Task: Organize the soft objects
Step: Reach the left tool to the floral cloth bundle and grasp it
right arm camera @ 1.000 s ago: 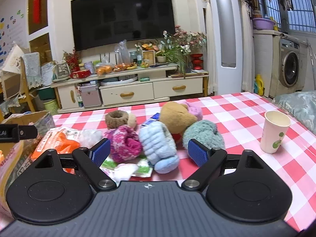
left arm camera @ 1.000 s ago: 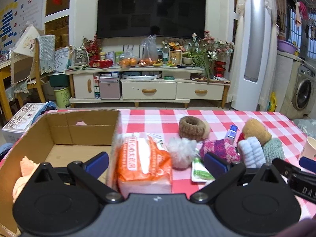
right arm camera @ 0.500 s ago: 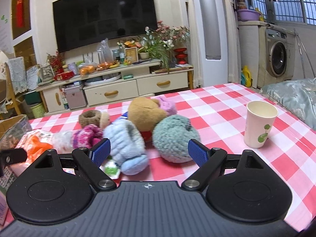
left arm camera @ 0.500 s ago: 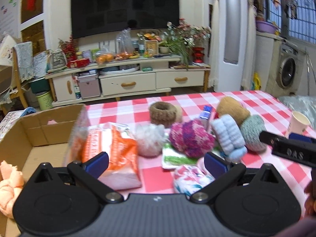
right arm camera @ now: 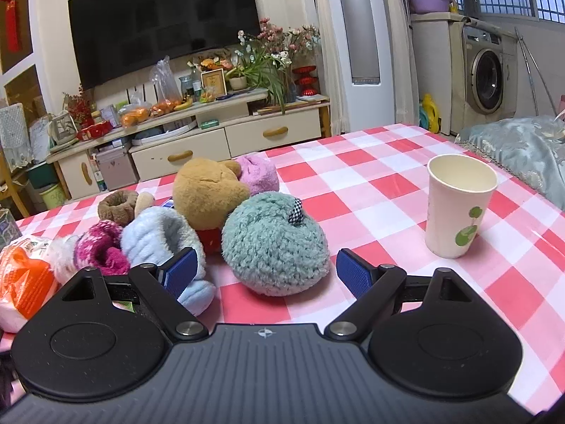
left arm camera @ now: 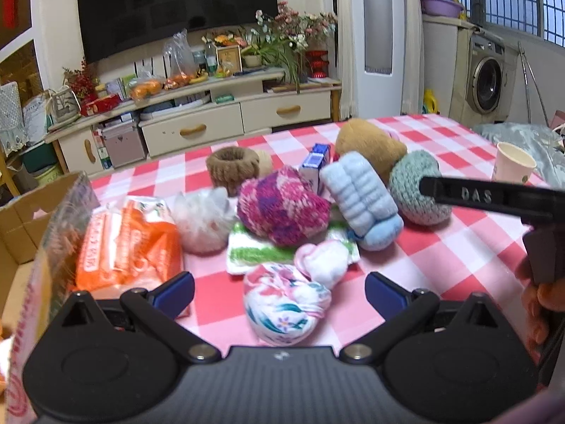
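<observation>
Both jaws gape, empty: the left hand-held gripper (left arm camera: 279, 291) faces the knotted floral cloth bundle (left arm camera: 286, 304), the right hand-held gripper (right arm camera: 266, 270) the fuzzy teal knitted ball (right arm camera: 275, 243). At its 2 o'clock on the checked worktop (right arm camera: 388, 190), the white paper cup (right arm camera: 459, 205) could topple if clipped.

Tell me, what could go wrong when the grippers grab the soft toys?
The teal fluffy ball leans against the brown plush, so the open right gripper might drag both. The paper cup stands nearby and could be tipped by a wide swing. The floral bundle between the left gripper's fingers touches a pink sock, which might snag.
</observation>
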{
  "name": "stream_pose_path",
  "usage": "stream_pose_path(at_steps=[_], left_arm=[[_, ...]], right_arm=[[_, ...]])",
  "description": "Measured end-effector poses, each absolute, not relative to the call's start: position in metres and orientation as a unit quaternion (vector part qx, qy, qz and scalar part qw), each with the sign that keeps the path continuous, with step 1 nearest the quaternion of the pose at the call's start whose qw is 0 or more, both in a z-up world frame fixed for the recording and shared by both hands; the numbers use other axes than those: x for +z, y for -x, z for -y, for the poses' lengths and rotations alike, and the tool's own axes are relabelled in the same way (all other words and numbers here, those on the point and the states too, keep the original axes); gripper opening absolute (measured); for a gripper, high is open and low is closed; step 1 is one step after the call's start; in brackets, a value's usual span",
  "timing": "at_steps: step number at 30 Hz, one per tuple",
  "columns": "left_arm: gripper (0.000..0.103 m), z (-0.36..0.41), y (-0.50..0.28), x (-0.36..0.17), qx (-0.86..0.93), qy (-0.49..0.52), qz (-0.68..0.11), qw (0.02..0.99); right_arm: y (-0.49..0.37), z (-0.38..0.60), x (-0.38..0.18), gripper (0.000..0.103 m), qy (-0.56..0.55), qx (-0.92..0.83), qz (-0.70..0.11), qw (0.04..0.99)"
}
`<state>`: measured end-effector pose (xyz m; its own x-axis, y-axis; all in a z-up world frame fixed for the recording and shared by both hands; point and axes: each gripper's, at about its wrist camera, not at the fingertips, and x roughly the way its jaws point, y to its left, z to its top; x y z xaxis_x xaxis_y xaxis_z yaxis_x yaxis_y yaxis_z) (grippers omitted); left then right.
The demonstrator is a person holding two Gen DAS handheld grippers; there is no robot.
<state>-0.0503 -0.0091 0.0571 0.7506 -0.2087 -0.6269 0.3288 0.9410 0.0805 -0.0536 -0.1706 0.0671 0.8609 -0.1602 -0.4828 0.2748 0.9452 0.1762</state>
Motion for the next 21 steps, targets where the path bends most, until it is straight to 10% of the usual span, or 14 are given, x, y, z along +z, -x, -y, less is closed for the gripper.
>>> stream_pose_path(at_steps=[21], left_arm=[[0.094, 0.01, 0.013, 0.025, -0.112, -0.052, -0.395, 0.91]], right_arm=[[-0.019, 0.175, 0.042, 0.103, -0.098, -0.107, -0.289, 0.946]])
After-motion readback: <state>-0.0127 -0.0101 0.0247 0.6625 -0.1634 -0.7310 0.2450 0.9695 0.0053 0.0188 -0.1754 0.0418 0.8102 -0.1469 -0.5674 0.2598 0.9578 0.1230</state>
